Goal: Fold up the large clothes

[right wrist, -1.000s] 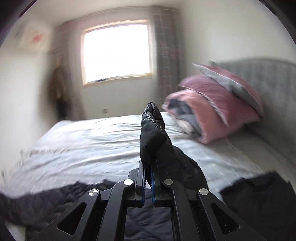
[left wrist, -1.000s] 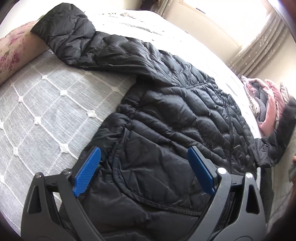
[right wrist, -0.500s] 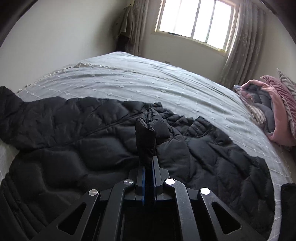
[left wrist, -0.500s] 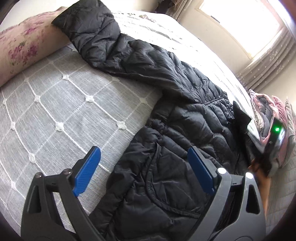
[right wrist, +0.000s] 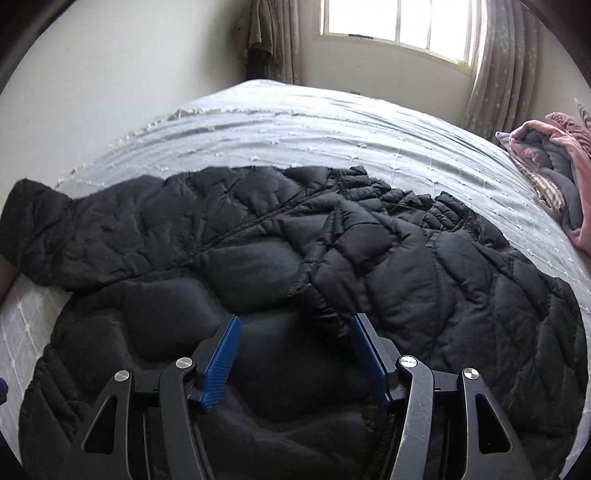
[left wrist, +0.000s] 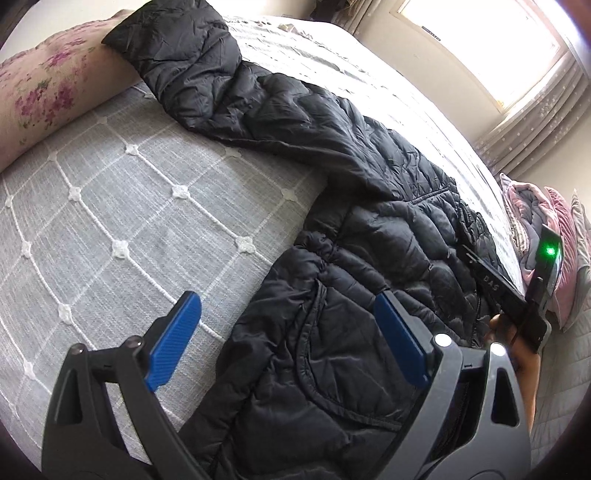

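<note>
Black quilted puffer jacket point(left wrist: 369, 258) is spread flat on a grey bedspread with white diamond stitching point(left wrist: 110, 221), one sleeve reaching up to a floral pink pillow point(left wrist: 48, 77).

Left gripper point(left wrist: 288, 339) is held wide open above the jacket's hem edge; nothing is gripped between its blue pads, and contact with the fabric cannot be judged.

Right gripper point(right wrist: 295, 354): jaws have just been opening, and a folded-over sleeve point(right wrist: 369, 251) is seen lying released on the jacket's body just beyond them; nothing is pinched.

Jacket's lower hem is cut off behind both grippers' frames.

Only in the left wrist view are the right gripper's body with a green light point(left wrist: 550, 254) and part of a hand point(left wrist: 517, 350) shown. Only in the right wrist view are the window point(right wrist: 395, 26) and a hanging garment in the corner point(right wrist: 262, 33) seen clearly. A pink and grey bundle of bedding point(right wrist: 554, 166) is caught in both.
</note>
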`<state>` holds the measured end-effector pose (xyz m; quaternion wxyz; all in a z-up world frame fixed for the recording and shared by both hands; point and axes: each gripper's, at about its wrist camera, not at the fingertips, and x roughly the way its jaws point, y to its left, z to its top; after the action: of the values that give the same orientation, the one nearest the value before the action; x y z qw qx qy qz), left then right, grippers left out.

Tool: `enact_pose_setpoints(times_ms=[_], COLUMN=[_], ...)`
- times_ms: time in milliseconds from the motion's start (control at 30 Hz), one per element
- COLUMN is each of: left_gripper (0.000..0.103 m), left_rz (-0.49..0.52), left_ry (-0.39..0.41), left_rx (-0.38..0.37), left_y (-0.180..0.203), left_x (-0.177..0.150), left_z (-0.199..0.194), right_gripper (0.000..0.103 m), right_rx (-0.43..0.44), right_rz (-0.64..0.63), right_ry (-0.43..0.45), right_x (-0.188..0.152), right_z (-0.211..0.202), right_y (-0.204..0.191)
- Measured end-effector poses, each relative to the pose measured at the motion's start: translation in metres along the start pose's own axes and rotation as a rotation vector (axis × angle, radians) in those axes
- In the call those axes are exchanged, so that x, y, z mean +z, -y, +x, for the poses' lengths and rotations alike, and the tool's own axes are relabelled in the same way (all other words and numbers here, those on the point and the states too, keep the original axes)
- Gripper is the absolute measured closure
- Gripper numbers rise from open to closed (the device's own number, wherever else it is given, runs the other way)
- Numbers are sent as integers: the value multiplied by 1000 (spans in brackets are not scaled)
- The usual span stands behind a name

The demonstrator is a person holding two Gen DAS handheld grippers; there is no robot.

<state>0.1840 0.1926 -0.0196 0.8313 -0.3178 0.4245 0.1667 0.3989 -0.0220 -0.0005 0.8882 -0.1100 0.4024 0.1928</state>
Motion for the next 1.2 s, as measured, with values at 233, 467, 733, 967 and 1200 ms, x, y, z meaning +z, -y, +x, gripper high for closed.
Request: enact_pose_setpoints(times_ms=[233,467,733,967,1200], left_gripper=[8,8,8,8,8], left_rz=[-19,-66,-213,-292,-245], left_ry=[17,45,88,215,239], left_rx=[19,41,5,65,155], left_y=[-10,-27,-69,-100,-121], left_x=[5,18,34,54,118], left_z=[-3,-5,-4,-12,39], right_gripper=[40,25,19,19,19], right_rx=[-91,-246,-3,0,-40], right_rz=[-75,-133,129,201,180], right_ry=[20,30,2,1,23], right_x=[-11,-78,-192,-205,-208], right_z=[-47,-138,-203,-196,-200], right_y=[-37,-30,32,65,70])
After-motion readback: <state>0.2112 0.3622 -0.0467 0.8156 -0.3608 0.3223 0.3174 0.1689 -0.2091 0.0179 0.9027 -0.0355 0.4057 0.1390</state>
